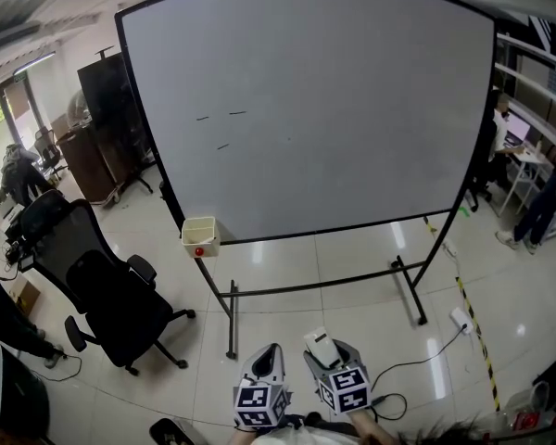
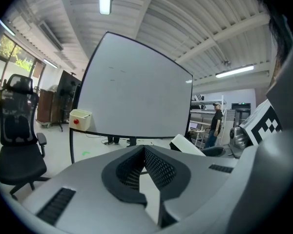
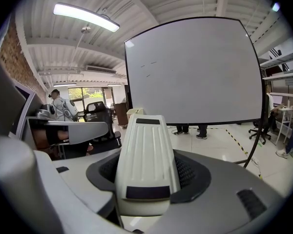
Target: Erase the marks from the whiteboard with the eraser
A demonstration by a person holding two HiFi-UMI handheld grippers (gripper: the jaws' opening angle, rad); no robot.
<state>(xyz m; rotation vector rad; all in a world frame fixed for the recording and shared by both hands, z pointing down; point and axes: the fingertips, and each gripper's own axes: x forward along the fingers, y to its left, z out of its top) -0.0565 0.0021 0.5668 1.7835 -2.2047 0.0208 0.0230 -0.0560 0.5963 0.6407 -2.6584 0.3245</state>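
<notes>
Bottom centre of the head view: my right gripper point(image 1: 322, 352) is clamped on the white eraser point(image 1: 317, 346), which pokes forward out of the jaws. In the right gripper view the eraser point(image 3: 146, 162) fills the gap, ribbed back up. My left gripper point(image 1: 270, 354) sits just beside it at bottom centre, jaws pressed together with nothing between them, confirmed in the left gripper view point(image 2: 142, 165).

Further out, mid-left: a black office chair point(image 1: 107, 290), then a small cream box point(image 1: 200, 235) hanging at the board's lower left corner.

Furthest: the whiteboard point(image 1: 334, 128) fills the upper frame, well apart from the eraser. Three short dark marks point(image 1: 221, 119) sit in its upper left area.

Progress: eraser in hand, no wiping done yet. Left to do: walk up, press the eraser on, and rub out all three marks.
</notes>
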